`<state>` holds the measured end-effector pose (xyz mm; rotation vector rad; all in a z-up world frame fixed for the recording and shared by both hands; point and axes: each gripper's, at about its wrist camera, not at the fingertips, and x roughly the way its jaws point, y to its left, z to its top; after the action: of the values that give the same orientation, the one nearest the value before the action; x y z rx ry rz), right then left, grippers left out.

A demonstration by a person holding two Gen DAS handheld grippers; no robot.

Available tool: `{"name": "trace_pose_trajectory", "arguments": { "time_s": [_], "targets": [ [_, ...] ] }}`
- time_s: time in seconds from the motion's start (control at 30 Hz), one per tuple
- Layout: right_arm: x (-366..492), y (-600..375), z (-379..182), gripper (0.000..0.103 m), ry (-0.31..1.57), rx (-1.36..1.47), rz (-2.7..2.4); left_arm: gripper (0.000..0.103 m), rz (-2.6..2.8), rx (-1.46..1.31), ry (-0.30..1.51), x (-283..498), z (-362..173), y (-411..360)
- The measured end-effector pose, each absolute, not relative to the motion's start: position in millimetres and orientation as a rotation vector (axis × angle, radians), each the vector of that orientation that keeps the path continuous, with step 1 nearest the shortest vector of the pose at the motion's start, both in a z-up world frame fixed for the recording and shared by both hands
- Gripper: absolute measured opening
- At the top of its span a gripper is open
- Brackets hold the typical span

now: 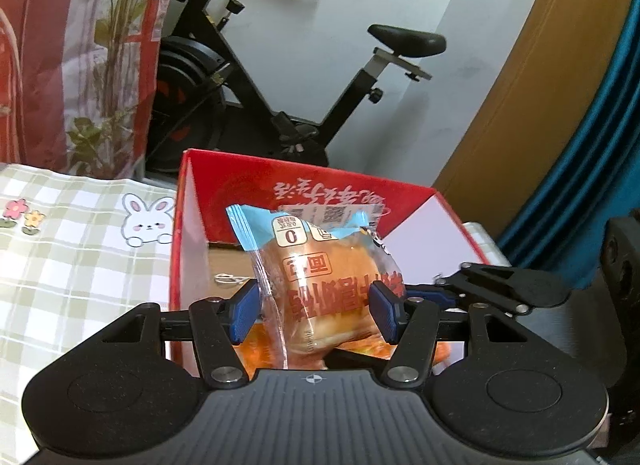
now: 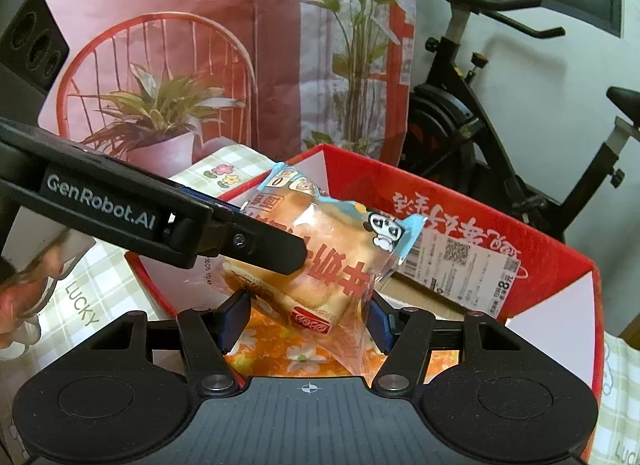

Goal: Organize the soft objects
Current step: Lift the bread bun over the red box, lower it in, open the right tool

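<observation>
A packaged bread roll [image 1: 328, 285] in clear and blue wrap hangs over the open red box [image 1: 304, 181]. My left gripper [image 1: 316, 309] is shut on the bread packet, blue pads pressing both its sides. In the right wrist view the same bread packet [image 2: 320, 257] is held by the left gripper's black finger [image 2: 256, 241] above the red box [image 2: 460, 201]. My right gripper [image 2: 306, 321] is open, its pads on either side of the packet's lower end, not pressing it. An orange flowered soft item [image 2: 296, 353] lies in the box beneath.
The box stands on a green checked tablecloth [image 1: 60, 249] with a rabbit print. A red printed backdrop [image 2: 200, 45] hangs behind. An exercise bike [image 1: 288, 77] stands beyond the table. A wooden panel and blue curtain [image 1: 592, 145] are at the right.
</observation>
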<state>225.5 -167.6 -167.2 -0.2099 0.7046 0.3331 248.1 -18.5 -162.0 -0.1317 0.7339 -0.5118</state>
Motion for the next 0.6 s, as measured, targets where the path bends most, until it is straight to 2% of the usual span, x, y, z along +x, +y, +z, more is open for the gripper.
{"name": "trace_pose_trajectory", "arguments": {
  "time_s": [0.6],
  "targets": [
    [178.4, -170.8, -140.8, 0.059, 0.658, -0.268, 0.244, 0.062, -0.446, -0.021, 0.661, 210.4, -138.4, -20.4]
  ]
}}
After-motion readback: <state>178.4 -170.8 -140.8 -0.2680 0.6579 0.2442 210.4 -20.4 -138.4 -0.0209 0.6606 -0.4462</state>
